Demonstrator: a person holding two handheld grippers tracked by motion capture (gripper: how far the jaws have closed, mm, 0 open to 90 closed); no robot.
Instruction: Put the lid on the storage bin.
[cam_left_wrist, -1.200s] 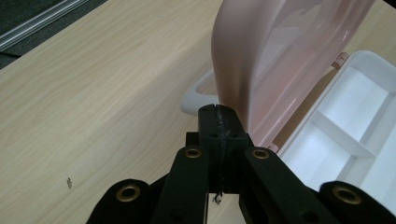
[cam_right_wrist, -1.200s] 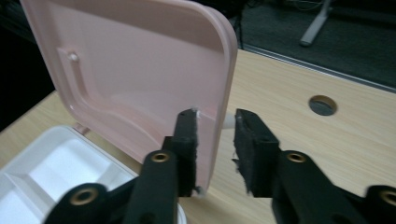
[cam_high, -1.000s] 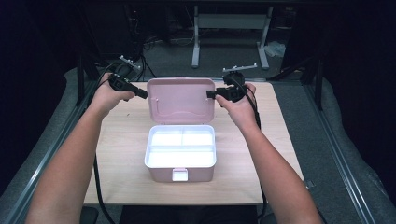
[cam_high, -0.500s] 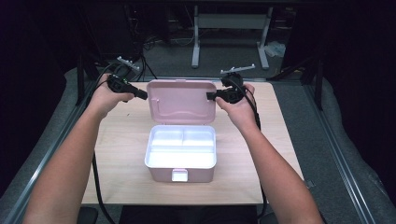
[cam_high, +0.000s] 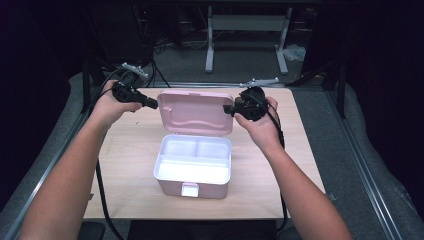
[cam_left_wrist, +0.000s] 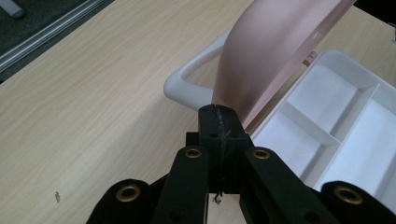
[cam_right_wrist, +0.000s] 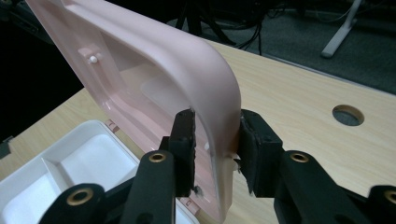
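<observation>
One fixed camera overhead, two riding on the claws, all meeting at the pink lid.

The high view looks forward and down from the person's side, taking in the whole bench with the left claw and right claw at the far half. The left gripper view rides close behind its own claw, facing right across the open box. The right gripper view sits very near its claw, looking left past the lid. All three share the lid and white tray.
</observation>
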